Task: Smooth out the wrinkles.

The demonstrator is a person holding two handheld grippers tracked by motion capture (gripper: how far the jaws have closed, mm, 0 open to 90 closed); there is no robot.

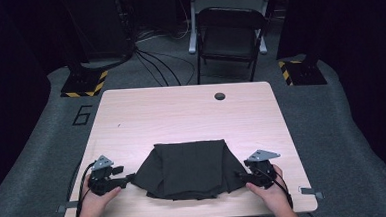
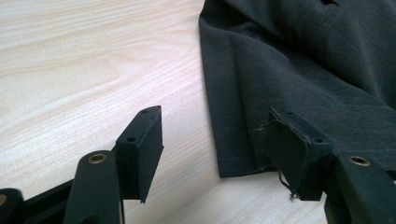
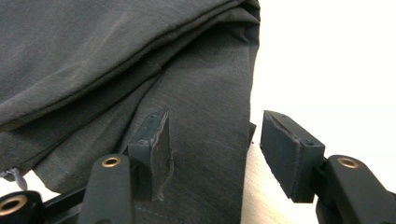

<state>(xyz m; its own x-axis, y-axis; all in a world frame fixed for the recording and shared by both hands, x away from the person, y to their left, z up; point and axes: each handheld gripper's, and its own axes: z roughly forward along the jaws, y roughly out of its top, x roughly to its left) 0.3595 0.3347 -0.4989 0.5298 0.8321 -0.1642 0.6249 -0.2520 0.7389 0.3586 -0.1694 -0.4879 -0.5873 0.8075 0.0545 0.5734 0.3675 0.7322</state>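
- I see a dark folded cloth (image 1: 186,170) lying on the near half of the table (image 1: 181,114), between my two hands.
- The left gripper view gives me its stitched hem (image 2: 236,158) at a corner, flat on the wood; from above that seam is lost.
- My left hand-held gripper (image 2: 219,140) is wide open with nothing in it, one jaw over bare wood, the other at the cloth's corner.
- My right hand-held gripper (image 3: 212,140) is also spread wide and empty, one jaw over the cloth, the other over the table just past its edge.
- The high view adds my left hand (image 1: 93,201) and right hand (image 1: 270,192), a folding chair (image 1: 230,36) beyond the table, and cables (image 1: 158,60) on the floor.
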